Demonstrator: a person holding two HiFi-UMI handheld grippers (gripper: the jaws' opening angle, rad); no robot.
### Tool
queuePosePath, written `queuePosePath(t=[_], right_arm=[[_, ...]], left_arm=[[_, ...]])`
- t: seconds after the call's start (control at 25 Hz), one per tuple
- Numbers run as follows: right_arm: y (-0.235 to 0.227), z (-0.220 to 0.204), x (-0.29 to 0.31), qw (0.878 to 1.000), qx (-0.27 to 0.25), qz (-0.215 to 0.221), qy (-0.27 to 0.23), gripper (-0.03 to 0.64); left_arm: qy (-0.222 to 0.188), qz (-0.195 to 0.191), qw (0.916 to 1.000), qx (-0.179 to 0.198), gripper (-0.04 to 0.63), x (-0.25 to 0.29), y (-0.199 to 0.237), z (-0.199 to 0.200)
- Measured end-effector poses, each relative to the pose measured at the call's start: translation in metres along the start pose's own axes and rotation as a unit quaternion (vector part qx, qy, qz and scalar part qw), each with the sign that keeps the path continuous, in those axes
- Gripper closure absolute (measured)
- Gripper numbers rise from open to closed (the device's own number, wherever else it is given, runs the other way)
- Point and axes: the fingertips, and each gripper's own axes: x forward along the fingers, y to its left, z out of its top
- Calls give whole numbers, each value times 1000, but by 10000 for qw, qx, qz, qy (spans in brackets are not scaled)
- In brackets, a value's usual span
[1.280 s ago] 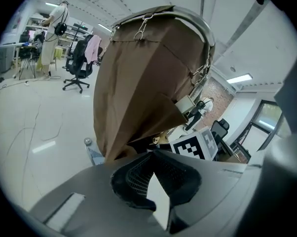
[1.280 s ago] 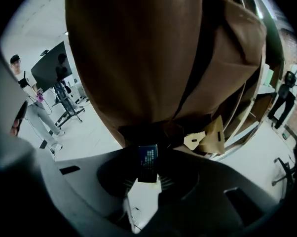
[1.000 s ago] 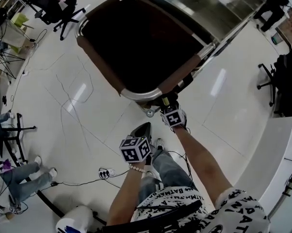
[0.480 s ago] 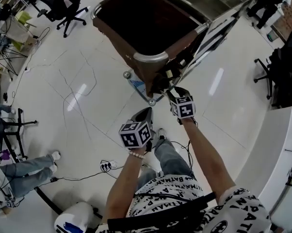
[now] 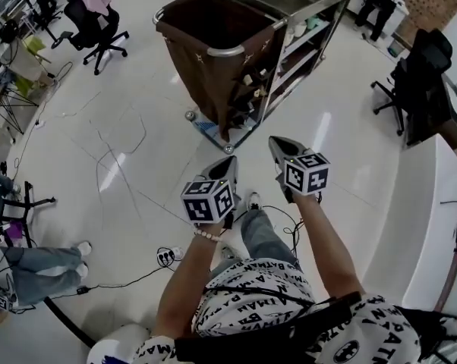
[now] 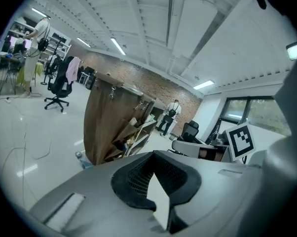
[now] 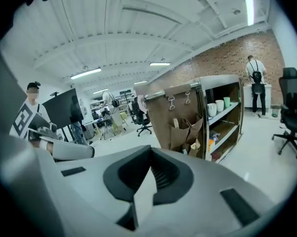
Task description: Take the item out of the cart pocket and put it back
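**Desk:** Cart pocket (image 7: 184,131): where are you seeing it?

**Operator:** I'm seeing it on the side of the brown bag (image 5: 206,32) that is hanging at one end of the cart (image 5: 304,10), right beside the shelves (image 7: 222,125). The cart is standing on the floor (image 5: 130,142), well ahead of both grippers. Pale things are sticking up out of the pockets, and I cannot tell which one is the item.

**Desk:** And the fingers?

**Operator:** I'm holding the left gripper (image 5: 227,167) with its fingers (image 6: 133,181) pressed together, nothing between them. The right gripper (image 5: 277,147) is sitting the same way, with its fingers (image 7: 163,179) closed flush on each other and empty. Both are hovering side by side above the person's legs (image 5: 263,241), pointing toward the cart and touching nothing.
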Motion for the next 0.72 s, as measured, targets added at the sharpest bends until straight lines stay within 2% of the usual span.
queuePosePath(t=[0.2, 0.4, 0.56, 0.72], right_arm=[[45, -7, -68, 9989, 392, 60, -246, 617], [74, -24, -112, 9987, 442, 85, -244, 615], [75, -37, -136, 9978, 611, 48, -242, 615], [60, -42, -160, 9984, 502, -92, -245, 615]], left_arm=[[-90, -124, 9998, 163, 592, -42, -35, -17], [-115, -212, 9996, 166, 592, -55, -64, -29], [-234, -279, 9991, 222, 592, -60, -94, -28], [-311, -294, 9985, 348, 592, -67, -122, -32]])
